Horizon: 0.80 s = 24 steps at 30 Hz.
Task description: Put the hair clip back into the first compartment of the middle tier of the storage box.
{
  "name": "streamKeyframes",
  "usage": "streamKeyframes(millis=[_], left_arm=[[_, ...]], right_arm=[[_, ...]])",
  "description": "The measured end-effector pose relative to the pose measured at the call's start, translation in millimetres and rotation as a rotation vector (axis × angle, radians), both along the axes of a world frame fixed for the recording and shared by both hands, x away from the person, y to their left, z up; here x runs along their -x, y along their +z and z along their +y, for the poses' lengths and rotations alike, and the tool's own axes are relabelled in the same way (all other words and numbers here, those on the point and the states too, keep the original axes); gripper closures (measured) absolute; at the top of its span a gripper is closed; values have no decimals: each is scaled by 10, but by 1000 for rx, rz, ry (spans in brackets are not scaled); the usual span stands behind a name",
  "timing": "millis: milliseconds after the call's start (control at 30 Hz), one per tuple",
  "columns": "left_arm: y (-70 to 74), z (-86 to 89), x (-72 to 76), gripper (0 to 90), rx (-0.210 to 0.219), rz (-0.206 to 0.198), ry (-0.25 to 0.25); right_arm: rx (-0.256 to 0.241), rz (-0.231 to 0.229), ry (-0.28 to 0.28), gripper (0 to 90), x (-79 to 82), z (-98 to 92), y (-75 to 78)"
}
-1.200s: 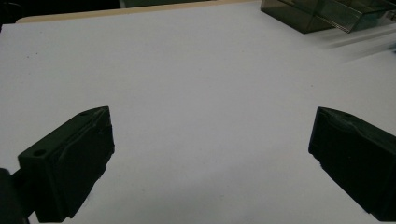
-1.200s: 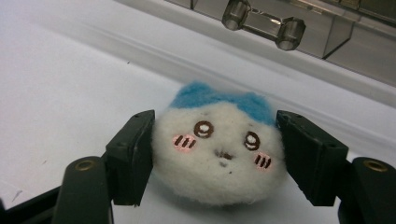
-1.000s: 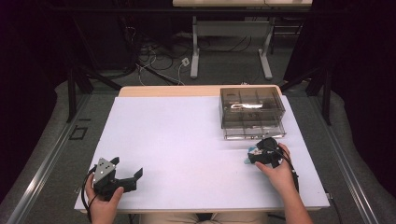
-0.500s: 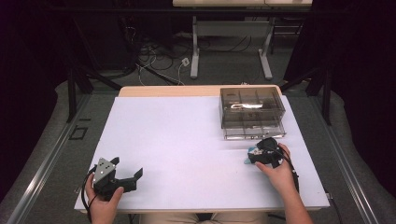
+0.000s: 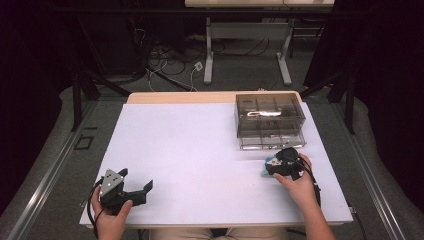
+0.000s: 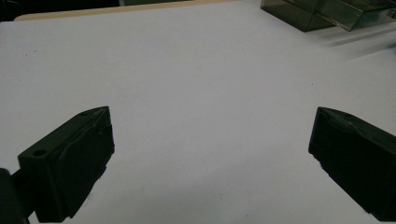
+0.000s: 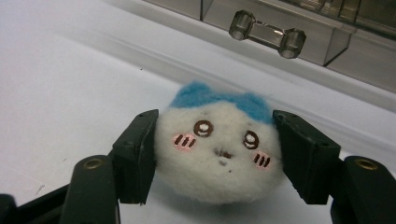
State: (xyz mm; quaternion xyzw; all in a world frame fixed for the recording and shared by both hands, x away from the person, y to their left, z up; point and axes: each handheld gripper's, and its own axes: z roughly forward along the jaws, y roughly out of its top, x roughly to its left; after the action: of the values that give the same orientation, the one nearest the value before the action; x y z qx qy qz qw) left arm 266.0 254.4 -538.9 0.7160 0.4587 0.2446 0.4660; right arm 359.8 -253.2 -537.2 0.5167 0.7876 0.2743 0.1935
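Right now the plush toy (image 7: 218, 151), a small white ball with blue ears and a stitched face with pink cheeks, sits between the jaws of my right gripper (image 7: 215, 154). Both jaws press against its sides, so I have it clamped. It rests low over the white table (image 5: 200, 150), near the right edge, as the high view shows, where the toy (image 5: 270, 162) peeks out as a blue and white spot ahead of my right hand (image 5: 297, 182). Just beyond it stands the clear drawer box (image 5: 270, 120), and its drawer handle (image 7: 267, 33) faces me close up. Well apart, at the near left corner, my left gripper (image 5: 131, 189) rests with its jaws spread wide, holding nothing, over bare table.
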Motion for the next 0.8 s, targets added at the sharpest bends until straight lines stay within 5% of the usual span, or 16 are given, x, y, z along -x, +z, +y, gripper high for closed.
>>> streamKeyframes(millis=[800], left_arm=[[-21,5,-10,3,1,11,2]], right_arm=[[-72,-51,1,342,69,-32,110]])
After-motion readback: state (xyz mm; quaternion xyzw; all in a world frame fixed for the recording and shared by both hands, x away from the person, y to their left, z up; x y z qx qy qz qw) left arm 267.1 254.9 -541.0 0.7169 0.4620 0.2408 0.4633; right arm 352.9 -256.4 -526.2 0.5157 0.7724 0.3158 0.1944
